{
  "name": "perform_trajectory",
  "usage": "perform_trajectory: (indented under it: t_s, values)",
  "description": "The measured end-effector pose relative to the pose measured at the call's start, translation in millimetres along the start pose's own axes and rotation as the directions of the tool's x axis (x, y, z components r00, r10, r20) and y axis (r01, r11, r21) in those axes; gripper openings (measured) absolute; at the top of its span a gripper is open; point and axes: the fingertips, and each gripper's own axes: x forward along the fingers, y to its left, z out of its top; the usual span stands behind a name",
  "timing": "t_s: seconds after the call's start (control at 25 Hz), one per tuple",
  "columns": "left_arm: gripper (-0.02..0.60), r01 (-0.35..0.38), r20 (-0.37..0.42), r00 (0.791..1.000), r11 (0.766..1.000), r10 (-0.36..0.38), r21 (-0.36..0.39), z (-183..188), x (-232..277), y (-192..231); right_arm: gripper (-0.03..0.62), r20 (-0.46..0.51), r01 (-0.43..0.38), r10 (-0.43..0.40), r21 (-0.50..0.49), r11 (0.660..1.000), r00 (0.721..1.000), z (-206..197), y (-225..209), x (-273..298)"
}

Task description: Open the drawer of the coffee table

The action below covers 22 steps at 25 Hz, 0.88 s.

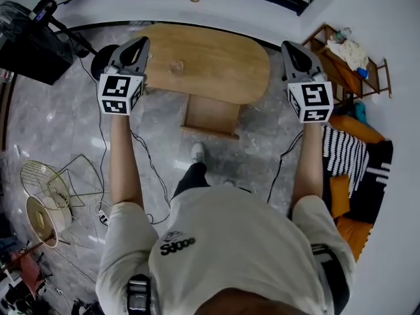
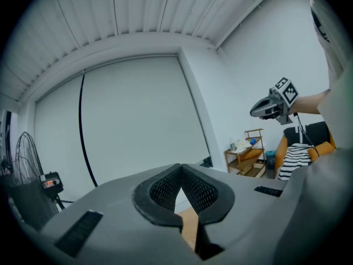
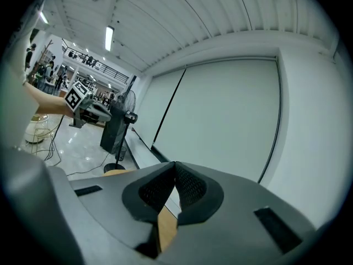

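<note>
A: Where was the drawer, and was it open?

B: The coffee table stood on the floor just beyond the person's shoe. Its drawer stuck out from the near edge, toward the person, so I judged it was already pulled open.

A: And the two grippers?

B: The left gripper and the right gripper were held out on straight arms, one on each side of the table and well above it. They touched nothing. Each gripper's own view looked at the far wall, with only a sliver of wood showing below the jaws.

A: What about the fingers?

B: They were closed on both grippers. The pads met at the tips with nothing between them. With the drawer out there was nothing left to grip, so the pose read to me as a rest or a finish, not a reach.

A: Was anything on the table?

B: A small glass stood on the far left part of the top, well apart from the drawer and out of its way.
</note>
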Motion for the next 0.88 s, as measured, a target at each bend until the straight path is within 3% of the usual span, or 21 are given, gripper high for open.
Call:
perform_trajectory:
  t_s: [0.4, 0.68, 0.88]
  values:
    - [0.018, -0.018, 0.025, 1.0, 1.0, 0.018, 0.012, 52, -98, -101, 0.006, 0.07, -0.019, 0.019, -0.001, 1.0, 0.997, 16, 2, -125]
    - [0.018, -0.039, -0.007, 0.999, 0.999, 0.039, 0.013, 60, -173, -178, 0.006, 0.061, -0.069, 0.071, -0.03, 0.997, 0.996, -5, 28, -216]
    - [0.018, -0.065, -0.017, 0.998, 0.998, 0.065, 0.006, 65, -217, -203, 0.006, 0.07, -0.083, 0.084, -0.02, 0.996, 0.994, -1, 44, -259]
